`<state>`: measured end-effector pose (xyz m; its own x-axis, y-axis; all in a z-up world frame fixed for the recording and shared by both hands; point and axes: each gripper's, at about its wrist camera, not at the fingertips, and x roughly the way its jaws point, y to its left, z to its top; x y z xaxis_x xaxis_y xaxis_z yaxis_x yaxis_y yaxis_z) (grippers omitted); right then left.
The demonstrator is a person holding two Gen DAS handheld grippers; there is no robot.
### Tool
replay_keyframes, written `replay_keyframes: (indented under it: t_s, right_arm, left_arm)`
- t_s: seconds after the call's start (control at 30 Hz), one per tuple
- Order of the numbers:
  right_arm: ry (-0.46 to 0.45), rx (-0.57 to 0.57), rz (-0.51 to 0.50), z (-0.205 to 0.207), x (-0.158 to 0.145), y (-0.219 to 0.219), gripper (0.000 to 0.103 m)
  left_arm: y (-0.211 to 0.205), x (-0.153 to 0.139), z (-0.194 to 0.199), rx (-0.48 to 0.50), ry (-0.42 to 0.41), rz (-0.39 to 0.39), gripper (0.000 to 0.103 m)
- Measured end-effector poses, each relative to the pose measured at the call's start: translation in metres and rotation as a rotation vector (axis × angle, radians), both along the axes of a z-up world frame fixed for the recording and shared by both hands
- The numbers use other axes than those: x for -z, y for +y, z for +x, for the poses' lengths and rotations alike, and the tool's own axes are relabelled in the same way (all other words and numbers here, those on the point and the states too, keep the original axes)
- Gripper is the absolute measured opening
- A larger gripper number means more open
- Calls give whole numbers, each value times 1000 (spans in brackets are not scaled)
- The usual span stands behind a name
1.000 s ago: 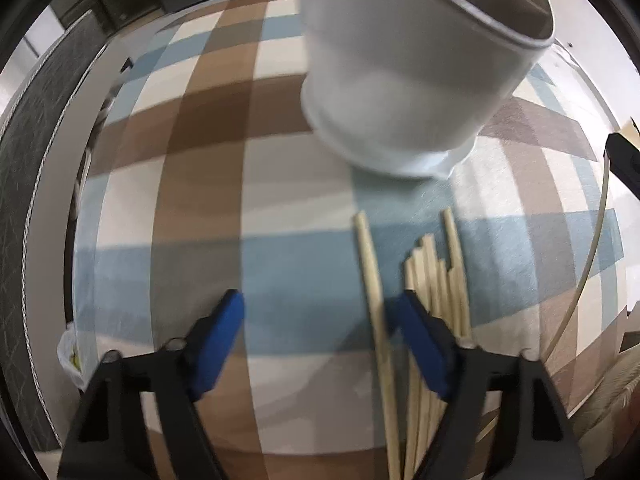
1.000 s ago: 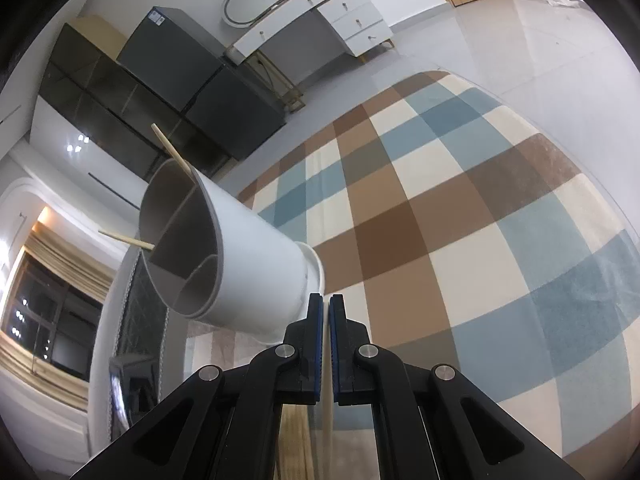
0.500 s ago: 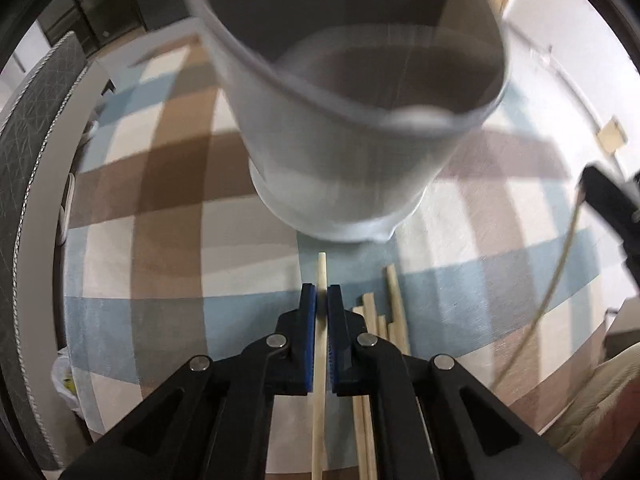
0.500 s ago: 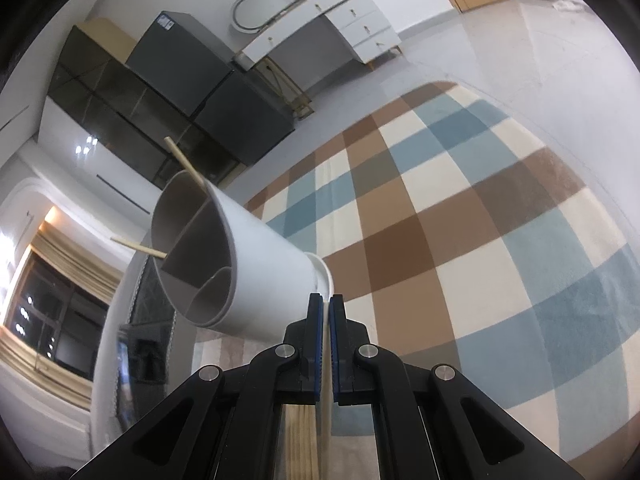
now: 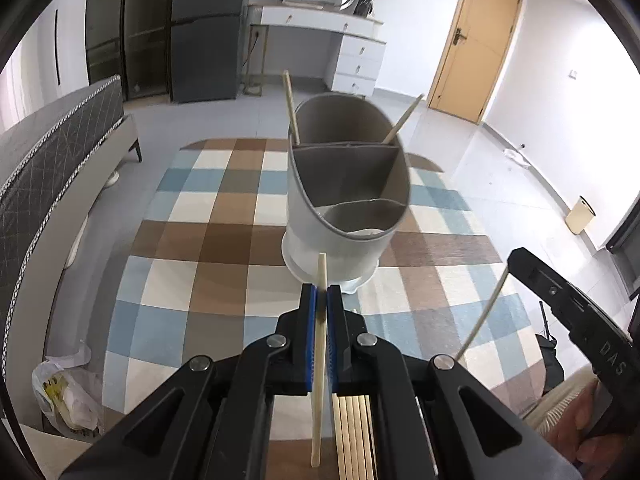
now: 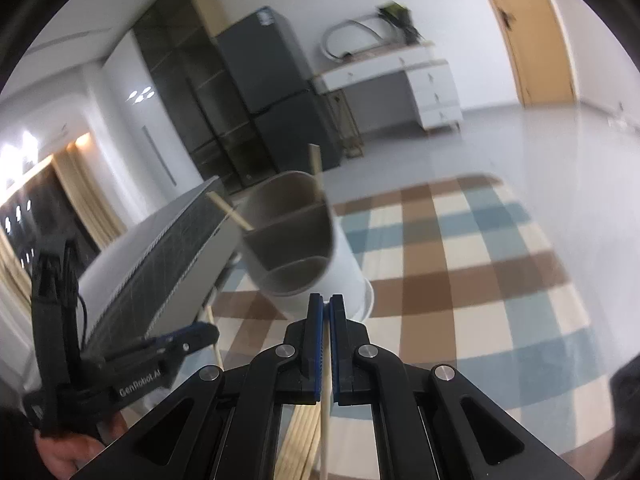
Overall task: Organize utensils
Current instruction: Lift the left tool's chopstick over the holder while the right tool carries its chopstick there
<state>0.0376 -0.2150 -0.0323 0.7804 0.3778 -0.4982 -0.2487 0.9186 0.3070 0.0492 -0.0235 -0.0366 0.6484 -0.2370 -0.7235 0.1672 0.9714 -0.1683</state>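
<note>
A white utensil holder with grey dividers stands on the checked cloth; two chopsticks lean in its far compartment. It also shows in the right wrist view. My left gripper is shut on a pale wooden chopstick, raised just in front of the holder. My right gripper is shut on another chopstick, also near the holder. In the left wrist view the right gripper shows at right with its chopstick. A bundle of chopsticks lies below my left gripper.
A blue, brown and cream checked cloth covers the table. A grey quilted sofa stands at left. A plastic bag lies at lower left. A white dresser and a wooden door stand behind.
My left gripper closed on a chopstick from the pile and lifted it, tilting up. My right gripper, still shut on its chopstick, also rose and swung toward the holder.
</note>
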Motion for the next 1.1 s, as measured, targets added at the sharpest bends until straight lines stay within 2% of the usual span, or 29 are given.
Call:
replay_keyframes:
  t_s: [0.2,0.37,0.5,0.73,0.93,1.1]
  right_arm:
    - [-41,15,-53,-17,-8,5,2]
    - [-89,-39,-97,-33,-14,18,2]
    - [-88,-42,-120,-41,-12,21,2]
    - [-113,-11,-49,-51,-21,6,2]
    - [-128,0,-46,-56,-27,6,2]
    - [-138,14,-32,-60,-33,1,2]
  left_arm:
    - [13,-5,-8,5,-14,-5,1]
    - [8,-13,-19,16,-32,-3,1]
    - [11,-17,-24,-15,-37,-21,1]
    - [19,-26,-30,-23,-61,-36,1]
    - [23,-37,-30,-18,-79,-37,1]
    - [29,-64,-35,-8,-106,-58,1]
